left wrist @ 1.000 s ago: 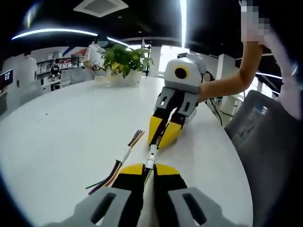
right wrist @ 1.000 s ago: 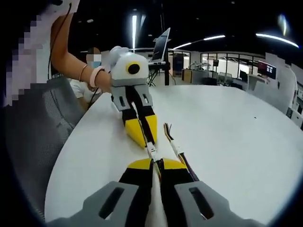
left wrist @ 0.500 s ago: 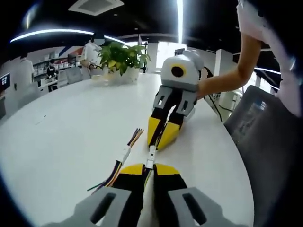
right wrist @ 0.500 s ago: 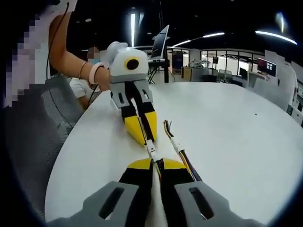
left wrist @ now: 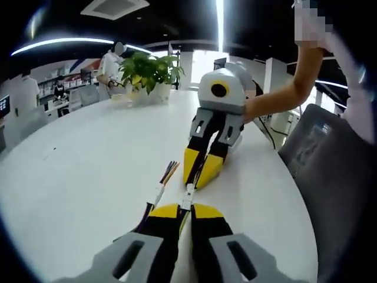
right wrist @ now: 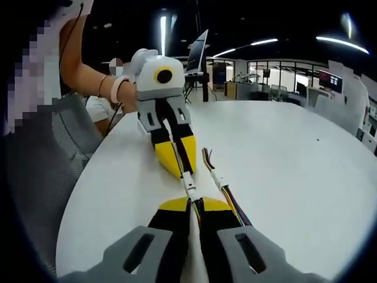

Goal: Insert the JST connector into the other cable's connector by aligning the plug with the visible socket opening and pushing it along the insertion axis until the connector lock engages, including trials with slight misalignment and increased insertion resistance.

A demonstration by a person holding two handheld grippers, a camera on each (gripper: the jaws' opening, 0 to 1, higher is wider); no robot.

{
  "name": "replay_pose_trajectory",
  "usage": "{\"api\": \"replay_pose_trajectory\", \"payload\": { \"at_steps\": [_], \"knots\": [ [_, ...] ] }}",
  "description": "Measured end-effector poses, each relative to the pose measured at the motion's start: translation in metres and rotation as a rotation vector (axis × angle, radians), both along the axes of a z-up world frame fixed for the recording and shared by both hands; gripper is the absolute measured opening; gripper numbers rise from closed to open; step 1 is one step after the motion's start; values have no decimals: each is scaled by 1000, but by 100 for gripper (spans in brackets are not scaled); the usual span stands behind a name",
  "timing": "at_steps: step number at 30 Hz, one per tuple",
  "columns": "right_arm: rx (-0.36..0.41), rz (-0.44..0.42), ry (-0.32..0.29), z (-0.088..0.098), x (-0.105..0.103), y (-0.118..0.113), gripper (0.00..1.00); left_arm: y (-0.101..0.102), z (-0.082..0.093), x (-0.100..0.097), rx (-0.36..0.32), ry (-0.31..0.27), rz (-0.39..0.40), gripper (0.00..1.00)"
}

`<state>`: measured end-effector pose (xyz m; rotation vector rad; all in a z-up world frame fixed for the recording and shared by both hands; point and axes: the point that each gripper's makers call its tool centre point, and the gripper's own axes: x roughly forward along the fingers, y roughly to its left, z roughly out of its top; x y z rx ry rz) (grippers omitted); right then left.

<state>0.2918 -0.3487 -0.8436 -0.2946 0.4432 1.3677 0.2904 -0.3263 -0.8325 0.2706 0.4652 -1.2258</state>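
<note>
Left gripper (left wrist: 187,207) first, seen in the left gripper view: its yellow-tipped jaws are pinched together on a small white connector (left wrist: 187,201) that pokes out just past the tips. Straight ahead, the right gripper (left wrist: 199,181) comes in nose to nose, jaws closed too, and the white connector bridges the short gap between the two sets of tips. Loose coloured wires (left wrist: 160,187) trail off to one side on the white table (left wrist: 76,165), near its edge by the grey chair (left wrist: 330,177). A potted plant (left wrist: 150,73) sits at the far edge.

Over to the right gripper view: same meeting from the other end. Here the right gripper (right wrist: 194,205) clamps its own end of the connector (right wrist: 189,190), and the left gripper (right wrist: 181,172) bears down from the top, tips nearly touching it. The wires (right wrist: 221,187) lie alongside on the table (right wrist: 283,159), just beside the tips.

Whether the lock has caught is too small to tell. My read: the two halves are mated or very nearly so, and this is the final push. To do it well, keep both grippers on one straight line, since any roll or yaw will bind the plug in the socket. Press steadily, not in jerks. If resistance climbs, ease off a touch, re-square and push again instead of forcing. Hold the grip firm so neither housing slips back between the jaws.
</note>
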Motion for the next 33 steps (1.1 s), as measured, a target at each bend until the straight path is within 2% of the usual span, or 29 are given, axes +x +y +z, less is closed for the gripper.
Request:
{"api": "replay_pose_trajectory", "payload": {
  "at_steps": [9, 15, 16, 17, 20, 33],
  "knots": [
    [0, -2, 18, -1, -2, 2, 3, 1, -4, -3, 30, -10, -19, 0],
    [3, 0, 16, 1, -4, 4, 3, 0, -5, -3, 20, 28, 8, 0],
    [-15, -4, 9, -1, -3, 4, 3, -1, -6, -2, 30, 28, 10, 0],
    [-20, 6, -6, 0, -4, 5, 3, -2, -5, -2, 26, 23, 5, 0],
    [-20, 2, -1, 0, -4, 5, 3, -5, -6, -3, 45, 7, -16, 0],
    [3, -6, 8, 4, -3, 5, 2, -6, -5, 1, 49, -27, -32, 0]
  ]
}}
